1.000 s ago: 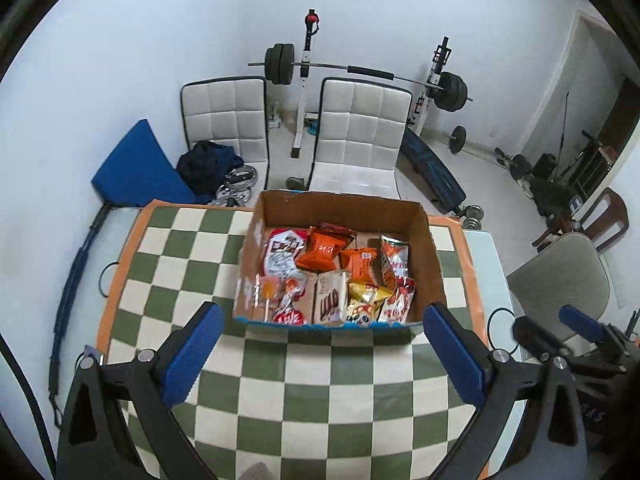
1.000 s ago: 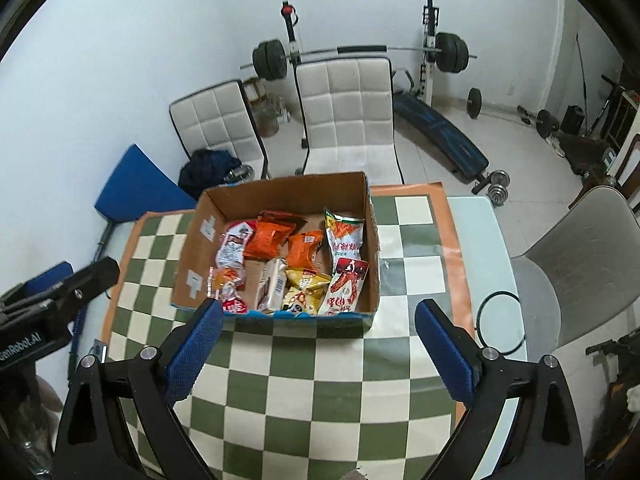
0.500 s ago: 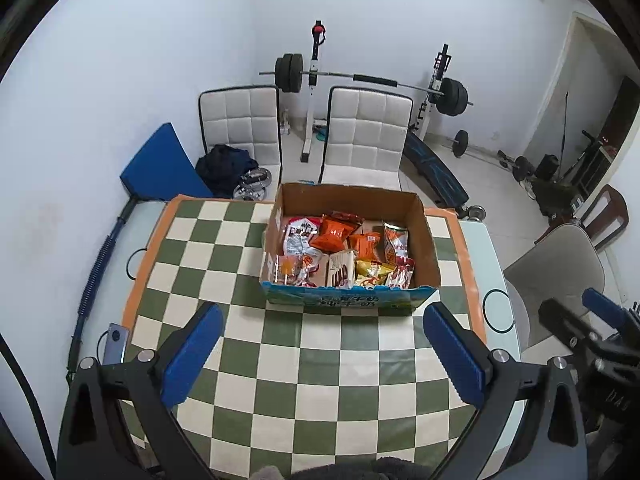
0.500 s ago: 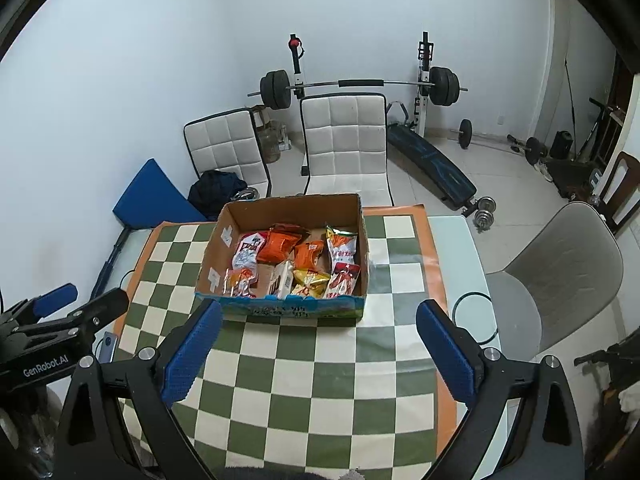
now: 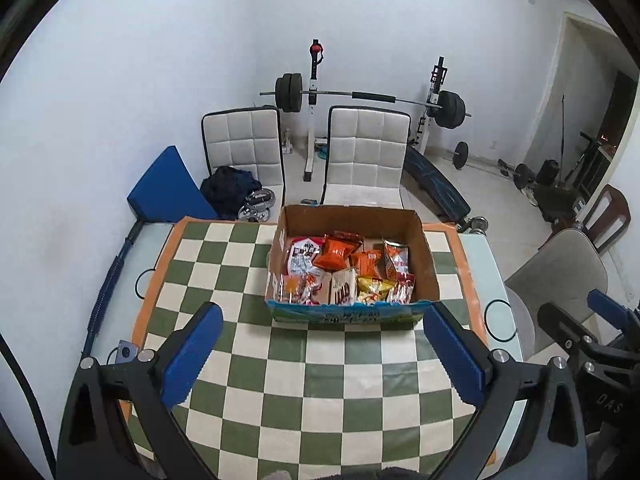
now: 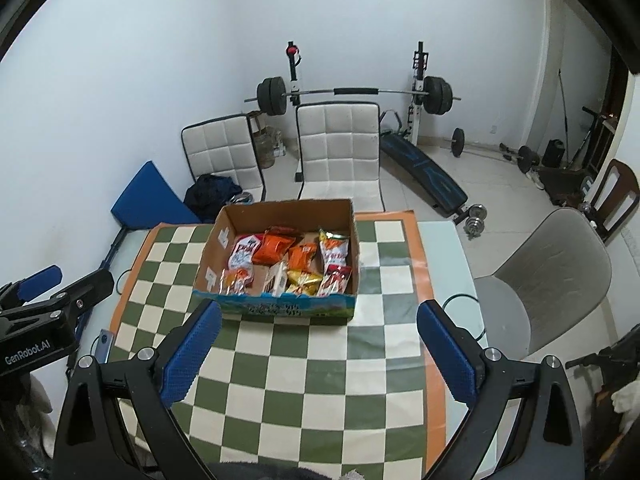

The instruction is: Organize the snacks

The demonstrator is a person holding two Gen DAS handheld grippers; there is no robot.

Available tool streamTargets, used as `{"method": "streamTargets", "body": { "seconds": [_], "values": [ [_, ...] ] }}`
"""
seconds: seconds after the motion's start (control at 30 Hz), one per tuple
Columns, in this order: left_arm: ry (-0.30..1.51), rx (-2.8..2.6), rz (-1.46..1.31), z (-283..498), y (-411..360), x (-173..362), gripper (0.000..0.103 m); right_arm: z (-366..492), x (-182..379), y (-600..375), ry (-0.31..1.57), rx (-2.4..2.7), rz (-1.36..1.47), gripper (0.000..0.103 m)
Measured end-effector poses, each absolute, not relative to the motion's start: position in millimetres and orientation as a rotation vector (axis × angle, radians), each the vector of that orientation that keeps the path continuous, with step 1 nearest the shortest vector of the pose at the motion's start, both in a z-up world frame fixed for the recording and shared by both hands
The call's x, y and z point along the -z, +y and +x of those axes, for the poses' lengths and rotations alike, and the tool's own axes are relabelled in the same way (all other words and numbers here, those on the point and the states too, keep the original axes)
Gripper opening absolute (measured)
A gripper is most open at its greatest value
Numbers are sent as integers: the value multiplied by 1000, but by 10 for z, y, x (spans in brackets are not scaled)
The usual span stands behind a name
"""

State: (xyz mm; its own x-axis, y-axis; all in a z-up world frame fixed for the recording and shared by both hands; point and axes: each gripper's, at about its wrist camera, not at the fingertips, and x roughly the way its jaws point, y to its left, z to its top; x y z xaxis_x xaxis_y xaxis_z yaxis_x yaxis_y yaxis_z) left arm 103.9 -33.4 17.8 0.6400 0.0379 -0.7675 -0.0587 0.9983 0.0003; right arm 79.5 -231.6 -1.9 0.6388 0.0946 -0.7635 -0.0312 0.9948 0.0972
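An open cardboard box point(image 5: 424, 252) point(image 6: 280, 210) stands at the far side of the checkered table. Inside lie several snack packets: an orange packet point(image 5: 335, 251) point(image 6: 272, 249), a white and red packet point(image 5: 300, 258), a yellow packet point(image 5: 372, 286) and others. My left gripper point(image 5: 320, 354) hangs open, high above the near half of the table, with nothing between its blue pads. My right gripper point(image 6: 318, 344) is open too, equally high and well short of the box. Each gripper shows at the edge of the other's view.
A green and white checkered cloth point(image 5: 304, 372) with an orange border covers the table. Two white padded chairs point(image 5: 366, 148) stand behind it, a grey chair point(image 6: 552, 276) at the right. A barbell rack point(image 5: 360, 96) and weights fill the back. A small device point(image 5: 126, 351) lies at the table's left edge.
Both grippers have pulled back and up from the box, so it looks smaller and farther away. Both stayed open. The snacks in the box have not moved.
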Motion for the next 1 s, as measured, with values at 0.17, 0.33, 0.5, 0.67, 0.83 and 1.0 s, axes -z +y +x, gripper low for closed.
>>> {"method": "streamTargets", "body": {
  "seconds": [0.17, 0.33, 0.5, 0.67, 0.83, 1.0],
  "values": [
    [866, -65, -16, 1121, -335, -173, 103, 913, 18, -2349, 861, -49, 79, 101],
    [879, -69, -2, 1267, -351, -122, 103, 1038, 102, -2382, 871, -30, 86, 101],
    [912, -62, -7, 1432, -359, -18, 103, 1172, 213, -2421, 892, -16, 98, 101],
    [934, -64, -11, 1525, -357, 68, 103, 1300, 316, -2435, 911, -12, 100, 101],
    [949, -68, -6, 1593, -373, 139, 103, 1408, 387, -2429, 921, -13, 98, 101],
    [960, -74, -11, 1621, -366, 173, 103, 1434, 401, -2417, 924, -15, 102, 101]
  ]
}}
